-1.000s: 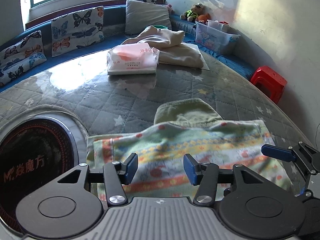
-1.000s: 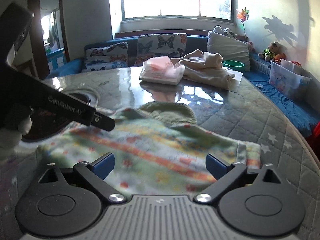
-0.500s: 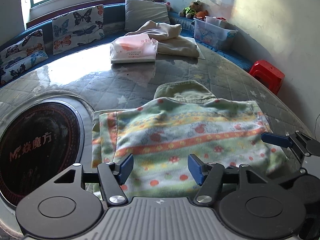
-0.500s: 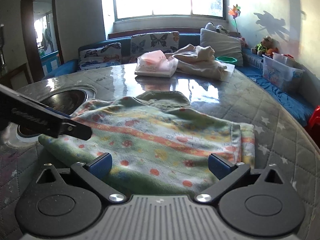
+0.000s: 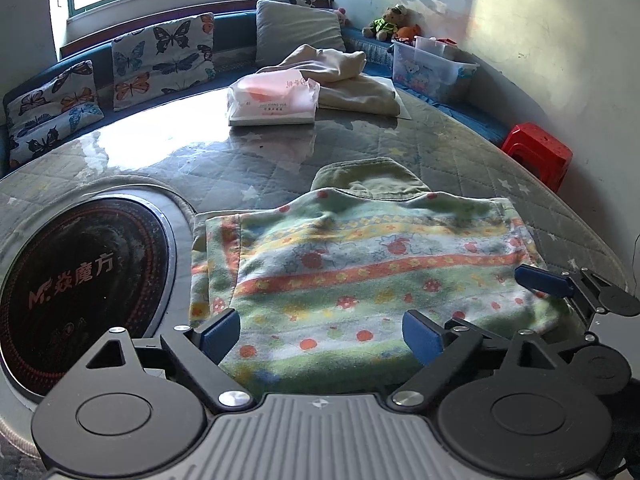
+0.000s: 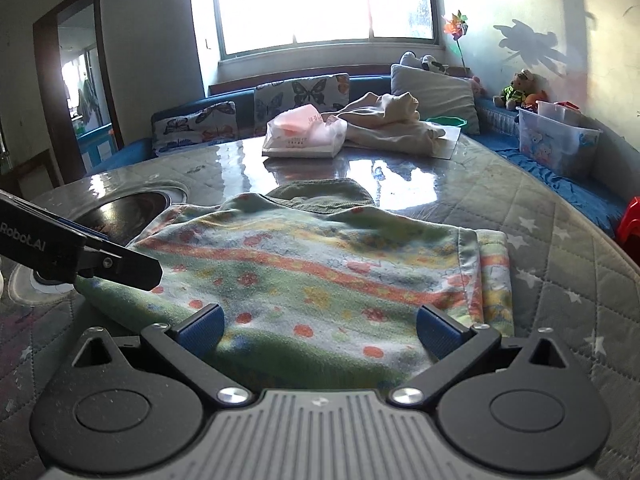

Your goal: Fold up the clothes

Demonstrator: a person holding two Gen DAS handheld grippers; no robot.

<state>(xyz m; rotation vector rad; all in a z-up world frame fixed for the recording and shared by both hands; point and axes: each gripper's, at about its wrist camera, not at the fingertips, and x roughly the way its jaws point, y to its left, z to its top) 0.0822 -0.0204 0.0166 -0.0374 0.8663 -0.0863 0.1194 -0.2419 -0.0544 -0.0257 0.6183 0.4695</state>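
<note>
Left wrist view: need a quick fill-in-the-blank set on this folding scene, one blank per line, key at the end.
1. The patterned garment lies on a quilted ____.
2. The cushions by the window are printed with ____.
3. The plastic stool at the right is ____ in colour.
4. The left gripper has jaws that are opening, and they grip ____.

Missing words: table; butterflies; red; nothing

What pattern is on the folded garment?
Pastel floral stripes, orange band, red dots on the garment; left wrist view.
</note>
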